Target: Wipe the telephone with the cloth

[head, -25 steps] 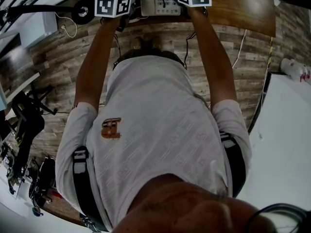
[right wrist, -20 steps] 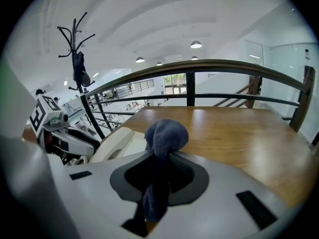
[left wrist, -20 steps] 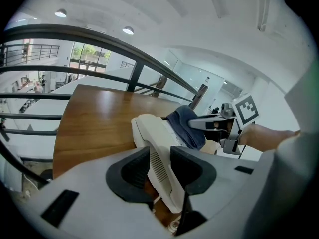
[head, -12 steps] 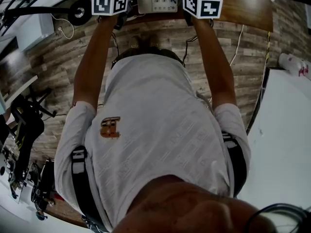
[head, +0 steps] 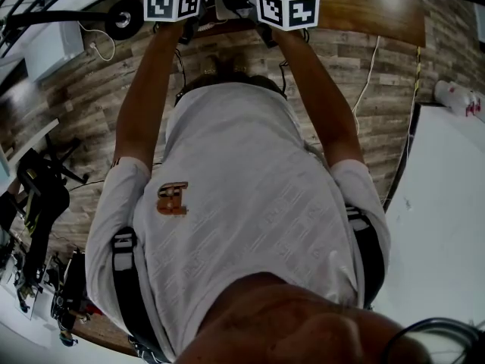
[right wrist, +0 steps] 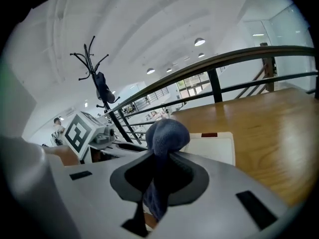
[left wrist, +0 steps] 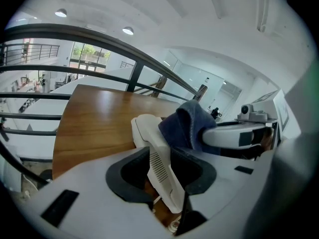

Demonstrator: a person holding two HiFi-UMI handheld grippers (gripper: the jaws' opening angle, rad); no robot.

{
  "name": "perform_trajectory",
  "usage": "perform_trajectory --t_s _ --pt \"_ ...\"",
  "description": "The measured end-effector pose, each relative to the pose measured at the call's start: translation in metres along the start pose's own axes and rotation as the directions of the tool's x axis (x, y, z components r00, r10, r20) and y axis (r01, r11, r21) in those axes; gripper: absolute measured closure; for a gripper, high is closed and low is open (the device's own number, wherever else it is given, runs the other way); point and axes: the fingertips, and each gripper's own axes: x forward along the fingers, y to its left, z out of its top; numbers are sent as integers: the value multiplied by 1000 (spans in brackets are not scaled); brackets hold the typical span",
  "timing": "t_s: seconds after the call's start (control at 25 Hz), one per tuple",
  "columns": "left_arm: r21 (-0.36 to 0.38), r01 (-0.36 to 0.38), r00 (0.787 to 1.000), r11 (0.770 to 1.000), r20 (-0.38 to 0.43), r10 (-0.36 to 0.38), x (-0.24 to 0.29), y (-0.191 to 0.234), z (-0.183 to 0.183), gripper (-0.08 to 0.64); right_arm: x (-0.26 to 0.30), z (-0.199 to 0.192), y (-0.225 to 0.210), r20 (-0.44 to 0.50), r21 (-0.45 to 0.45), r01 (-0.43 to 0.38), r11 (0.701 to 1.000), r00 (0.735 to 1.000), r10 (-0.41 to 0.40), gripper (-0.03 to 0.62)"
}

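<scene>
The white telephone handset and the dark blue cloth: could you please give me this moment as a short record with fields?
Left side: left gripper shut on the white plastic telephone handset
Right side: right gripper shut on the bunched dark blue cloth
Contact: the cloth lies against the handset's upper end in the left gripper view
Base unit: white telephone base on the brown wooden table, behind the cloth
Stage: wiping of the handset looks under way

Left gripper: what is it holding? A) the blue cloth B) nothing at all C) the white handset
C: the white handset sits clamped between the left gripper's jaws, while the cloth is in the right gripper.
</scene>
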Motion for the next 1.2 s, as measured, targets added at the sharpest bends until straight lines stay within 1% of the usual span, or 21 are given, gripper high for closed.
perform_trajectory --t_s 0.2,0.36,0.52,0.64,0.84,0.92,1.0,1.08,1.2 --pt "-1 0 1000 1000 5 0 2 0 0 420 8 -14 -28 -41 -30 89 996 995 -90 520" --pt "3 0 1000 1000 3 0 3 -5 -2 420 -3 -23 -57 -61 -53 168 984 983 -171 520" --pt "4 1 1000 1000 1 -1 1 0 0 420 -13 -27 -84 -69 -25 228 973 971 -229 520" --pt "11 -1 1000 1000 2 1 0 -5 1 420 -30 -28 -100 -63 -12 264 964 962 -264 520" --pt "16 -3 1000 1000 0 3 -1 -7 0 420 -54 -28 -115 -46 1 307 952 951 -307 520" --pt "16 -3 1000 1000 -1 3 -1 -5 1 420 -62 -26 -111 -31 9 305 952 952 -305 520" --pt "16 -2 1000 1000 0 2 -1 -4 0 420 -67 -24 -99 -6 26 282 959 960 -282 520" --pt "14 -3 1000 1000 0 3 -1 -4 -1 420 -70 -22 -80 22 47 239 970 971 -240 520" --pt "13 -4 1000 1000 1 4 -2 -3 0 420 -67 -20 -46 58 91 149 985 986 -155 520"
